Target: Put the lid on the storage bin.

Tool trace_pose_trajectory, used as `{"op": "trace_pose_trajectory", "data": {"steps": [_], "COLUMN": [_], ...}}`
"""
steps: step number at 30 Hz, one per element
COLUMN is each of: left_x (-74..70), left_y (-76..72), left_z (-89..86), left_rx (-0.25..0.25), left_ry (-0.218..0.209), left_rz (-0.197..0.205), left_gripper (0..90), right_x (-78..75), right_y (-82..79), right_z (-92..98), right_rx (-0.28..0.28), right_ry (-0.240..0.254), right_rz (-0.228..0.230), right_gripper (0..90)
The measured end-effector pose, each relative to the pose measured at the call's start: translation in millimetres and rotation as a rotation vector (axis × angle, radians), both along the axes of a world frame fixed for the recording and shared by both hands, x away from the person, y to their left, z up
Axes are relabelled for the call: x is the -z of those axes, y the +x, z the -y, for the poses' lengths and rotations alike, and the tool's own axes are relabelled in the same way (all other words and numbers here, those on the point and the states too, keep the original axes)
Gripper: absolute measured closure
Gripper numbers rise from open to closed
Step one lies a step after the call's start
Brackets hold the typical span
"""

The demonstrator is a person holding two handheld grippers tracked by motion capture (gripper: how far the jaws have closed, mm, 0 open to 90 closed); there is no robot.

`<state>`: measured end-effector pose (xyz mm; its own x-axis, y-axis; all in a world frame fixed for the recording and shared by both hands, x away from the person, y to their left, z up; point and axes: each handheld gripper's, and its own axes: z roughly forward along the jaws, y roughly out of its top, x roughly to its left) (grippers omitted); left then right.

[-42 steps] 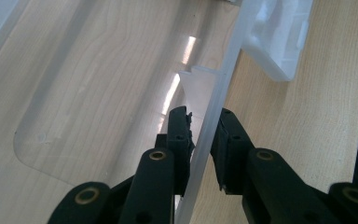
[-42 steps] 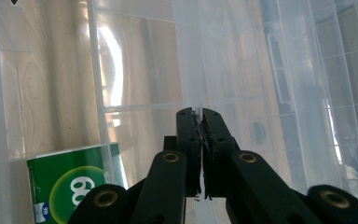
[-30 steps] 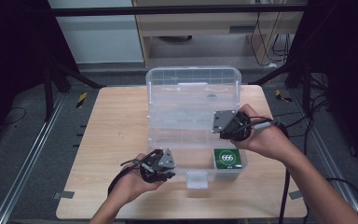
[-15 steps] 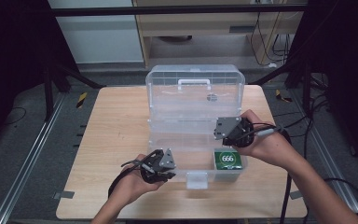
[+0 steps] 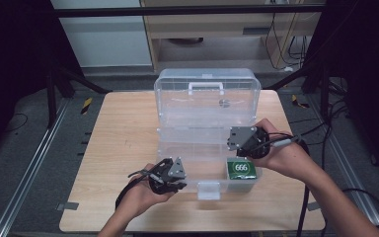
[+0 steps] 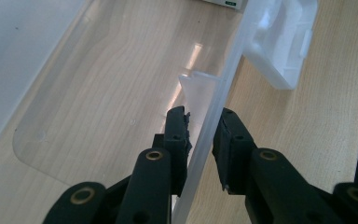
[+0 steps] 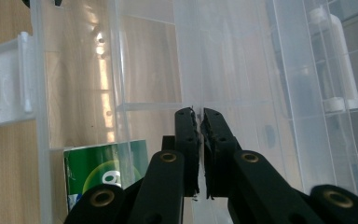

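A clear plastic box (image 5: 177, 150) stands open on the wooden table (image 5: 118, 148), its lid (image 5: 205, 106) tilted up at the back. A green pack marked 666 (image 5: 241, 169) (image 7: 105, 170) lies in the box's right front corner. My left gripper (image 5: 177, 180) (image 6: 203, 116) straddles the box's front wall (image 6: 205, 135), one jaw inside and one outside, pads pressed on the wall. My right gripper (image 5: 239, 145) (image 7: 196, 112) hovers over the box's right side just behind the green pack, jaws shut with nothing between them.
The box's white latch (image 5: 208, 189) (image 6: 279, 42) (image 7: 7, 88) hangs off the front wall, right of the left gripper. A white handle (image 5: 206, 88) (image 7: 335, 60) sits on the raised lid. Bare table lies left of the box. Cables trail from both grippers.
My right gripper has drifted a little toward the near side, closer to the green pack. The left gripper and the box have stayed put.
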<state>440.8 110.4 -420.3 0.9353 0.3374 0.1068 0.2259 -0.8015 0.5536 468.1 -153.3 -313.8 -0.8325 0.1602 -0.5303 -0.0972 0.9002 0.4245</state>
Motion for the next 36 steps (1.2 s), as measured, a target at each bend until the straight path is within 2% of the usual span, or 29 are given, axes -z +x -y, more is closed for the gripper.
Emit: {"op": "trace_pose_trajectory", "data": {"steps": [7,11,15,29,30,33,34,35,36], "left_x": [-0.4,0.9,0.9,1.9,1.1,1.2,2.1,2.1,1.3], "left_y": [-0.1,-2.8,-2.5,-5.5,-3.5,-3.4,-6.2,-6.2,-4.0], "left_z": [0.7,2.5,3.1,3.8,3.5,3.7,3.9,4.0,3.6], "left_rx": [0.008,-0.005,-0.001,-0.014,0.010,0.015,-0.018,-0.016,0.009], "left_ry": [0.009,-0.017,-0.018,-0.022,-0.010,-0.014,-0.023,-0.021,-0.010], "left_rz": [0.012,0.004,0.006,0.011,0.033,0.033,0.012,0.013,0.036], "left_gripper": [75.1,75.3,75.3,74.6,74.5,74.4,74.3,74.3,74.2], "right_x": [2.3,3.4,4.7,10.4,10.9,11.9,12.2,12.5,12.8], "right_y": [-3.4,-4.5,-7.0,-16.5,-17.3,-18.7,-19.0,-19.3,-19.6], "right_z": [2.0,4.5,4.6,7.7,7.8,7.8,7.9,7.9,7.9], "right_rx": [0.005,0.009,0.006,-0.013,-0.013,-0.017,-0.017,-0.017,-0.020], "right_ry": [0.014,0.017,0.012,0.021,0.021,0.020,0.021,0.022,0.022], "right_rz": [0.006,0.019,0.023,-0.003,-0.005,-0.008,-0.009,-0.011,-0.011], "right_gripper": [85.4,84.7,84.9,85.1,85.1,85.1,85.1,85.1,85.1]}}
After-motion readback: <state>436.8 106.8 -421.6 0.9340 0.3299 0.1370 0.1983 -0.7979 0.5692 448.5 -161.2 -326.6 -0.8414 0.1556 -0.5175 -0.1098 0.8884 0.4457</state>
